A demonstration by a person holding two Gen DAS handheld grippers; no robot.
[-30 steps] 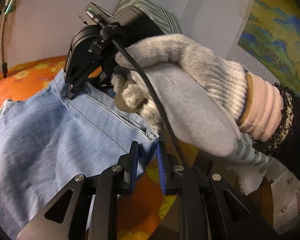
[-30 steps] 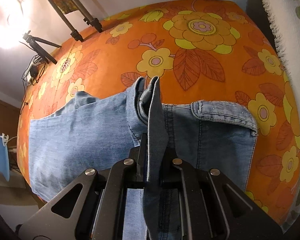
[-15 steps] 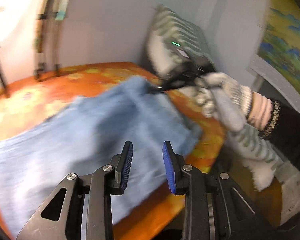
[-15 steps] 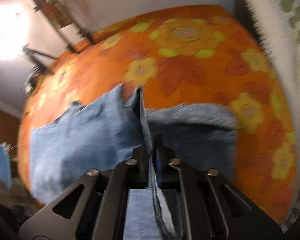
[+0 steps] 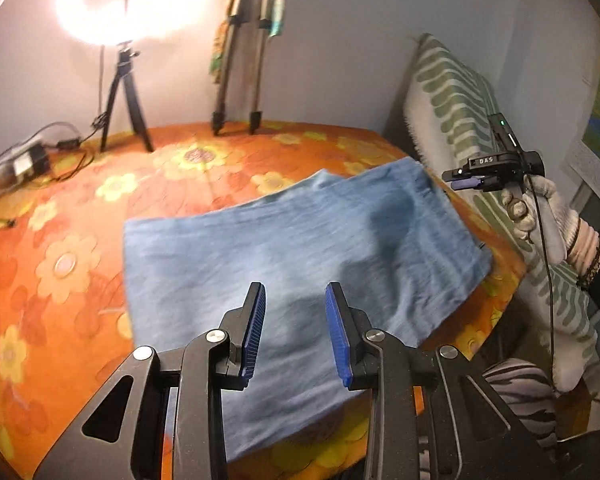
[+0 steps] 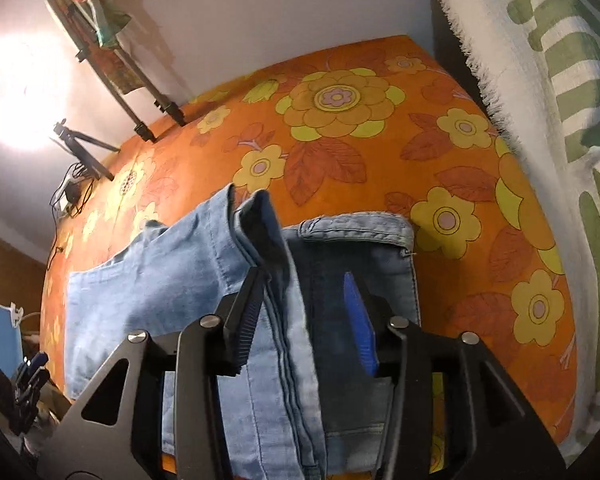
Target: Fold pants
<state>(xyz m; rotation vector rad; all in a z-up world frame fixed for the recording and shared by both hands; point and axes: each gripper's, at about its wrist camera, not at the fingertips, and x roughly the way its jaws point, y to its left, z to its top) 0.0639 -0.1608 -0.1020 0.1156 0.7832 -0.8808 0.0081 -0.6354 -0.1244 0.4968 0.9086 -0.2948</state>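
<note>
- The only writing that can be read is on the right gripper (image 5: 466, 181) as seen from the left wrist camera: pale letters on its black body that look like "DAS", though they are small and I am not sure of them; a green light glows on it
- The pants (image 5: 292, 264), light blue denim, lie folded flat on the orange flowered cloth (image 5: 60, 264); in the left view their long axis runs from the lower left toward the upper right, ending near the striped cushion (image 5: 456, 112)
- In the right view a stitched fold of the pants (image 6: 276, 280) rises between the blue pads of the right gripper (image 6: 304, 316); its jaws are opening, and the fold leans on the left pad while the right pad stands clear of it
- The left gripper (image 5: 294, 332) hangs above the denim, jaws parted, nothing between them
- A gloved hand (image 5: 540, 208) holds the right gripper at the table's right edge
- Room: pale wall, a bright ring lamp on a tripod (image 5: 124, 96), a second stand (image 5: 240, 80) beside it, cables (image 5: 40, 156) at the far left of the cloth
</note>
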